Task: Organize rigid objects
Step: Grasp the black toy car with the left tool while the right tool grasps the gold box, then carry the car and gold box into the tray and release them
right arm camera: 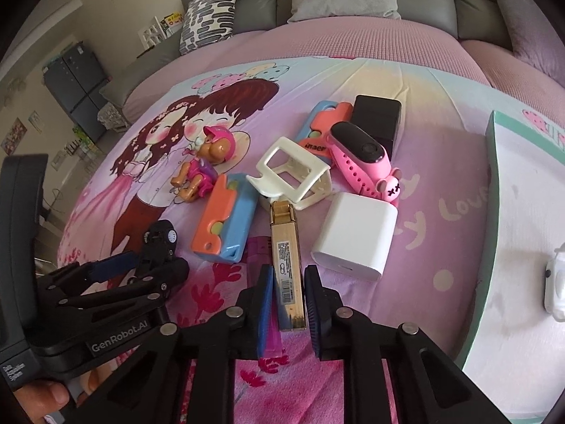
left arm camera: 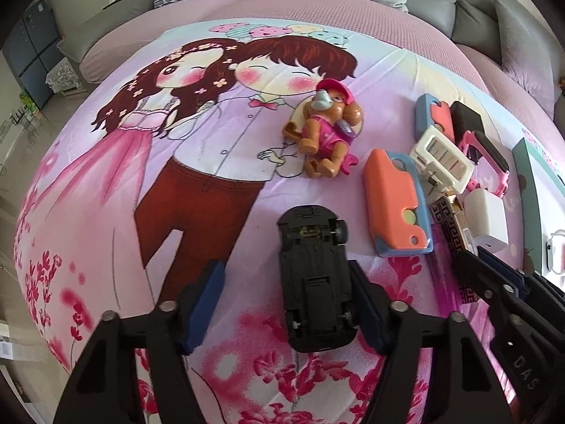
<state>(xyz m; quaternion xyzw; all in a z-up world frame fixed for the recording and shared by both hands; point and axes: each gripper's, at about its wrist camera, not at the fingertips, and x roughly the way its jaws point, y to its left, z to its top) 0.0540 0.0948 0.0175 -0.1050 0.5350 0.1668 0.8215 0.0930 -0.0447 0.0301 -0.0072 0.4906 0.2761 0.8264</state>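
Observation:
A black toy car (left arm camera: pixel 314 279) lies upside down on the cartoon-print blanket (left arm camera: pixel 197 183). My left gripper (left arm camera: pixel 282 275) straddles it, open: the right pad (left arm camera: pixel 367 304) is against the car's side, while the left pad (left arm camera: pixel 204 304) stands well apart. In the right wrist view, my right gripper (right arm camera: pixel 289 272) is shut on a gold lighter (right arm camera: pixel 286 247) that points away from me. A purple lighter (right arm camera: pixel 256 247) lies under its left finger. The left gripper (right arm camera: pixel 116 265) shows at the left edge there, with the car's wheel above it.
A cluster lies right of the car: an orange-and-blue case (right arm camera: pixel 226 219), a white hair clip (right arm camera: pixel 293 176), a white charger (right arm camera: pixel 356 233), a pink watch (right arm camera: pixel 360 155) and a black box (right arm camera: pixel 378 116). A dog figure (left arm camera: pixel 328 130) lies farther back. A teal-edged white tray (right arm camera: pixel 522 229) sits at right.

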